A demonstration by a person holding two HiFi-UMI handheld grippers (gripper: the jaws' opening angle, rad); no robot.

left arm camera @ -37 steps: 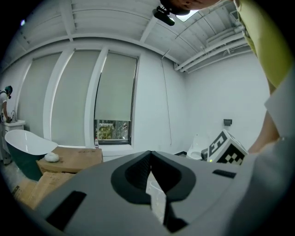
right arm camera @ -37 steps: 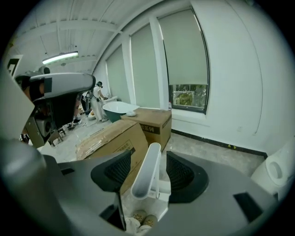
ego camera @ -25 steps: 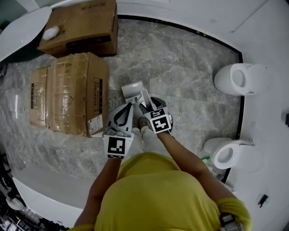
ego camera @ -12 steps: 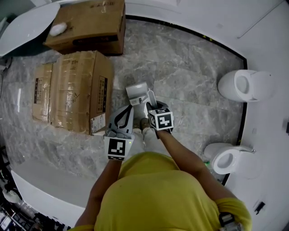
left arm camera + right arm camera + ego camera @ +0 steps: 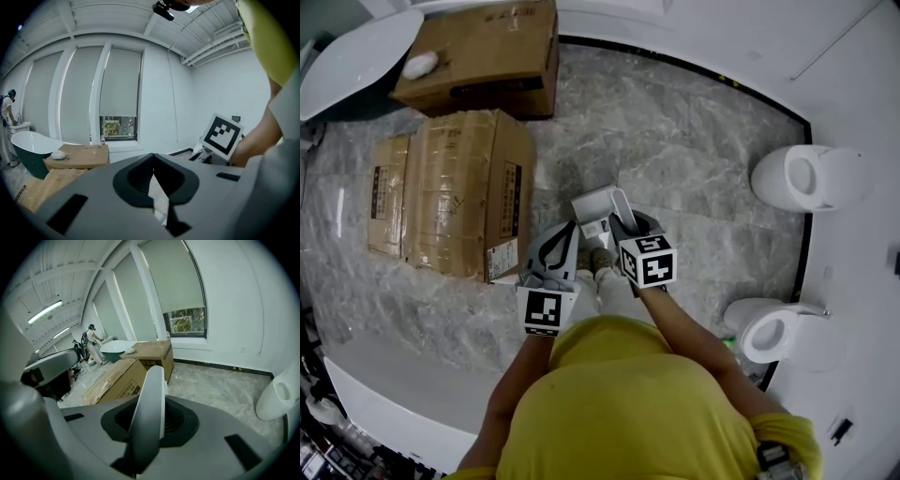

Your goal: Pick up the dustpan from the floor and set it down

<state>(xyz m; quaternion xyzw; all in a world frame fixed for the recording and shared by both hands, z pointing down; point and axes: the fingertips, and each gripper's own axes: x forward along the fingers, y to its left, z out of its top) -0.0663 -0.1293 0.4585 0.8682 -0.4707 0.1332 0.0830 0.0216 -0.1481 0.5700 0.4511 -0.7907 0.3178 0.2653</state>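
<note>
Pale grey plastic dustpan (image 5: pixel 598 208) hangs just right of the large brown cardboard box (image 5: pixel 455 192), apparently clear of the grey marble floor (image 5: pixel 694 159). My right claw (image 5: pixel 617 230) has just closed narrow on its stiff, smooth handle. I judge it light but slippery, best gripped mid-handle. My left claw (image 5: pixel 562 239), pinched together and empty, sits by the box's near corner.

Floor (image 5: pixel 694 141): grey marble, black border at wall. Two cardboard boxes, left side: long box (image 5: pixel 455 192) lying flat; second box (image 5: pixel 483 56) just beyond, small white obj. (image 5: pixel 422 64) on top. Bathtub (image 5: pixel 347 56) far left. Two white toilets (image 5: pixel 811 178) (image 5: pixel 783 328) along right wall, apart. Window (image 5: pixel 118 129) in far wall.
</note>
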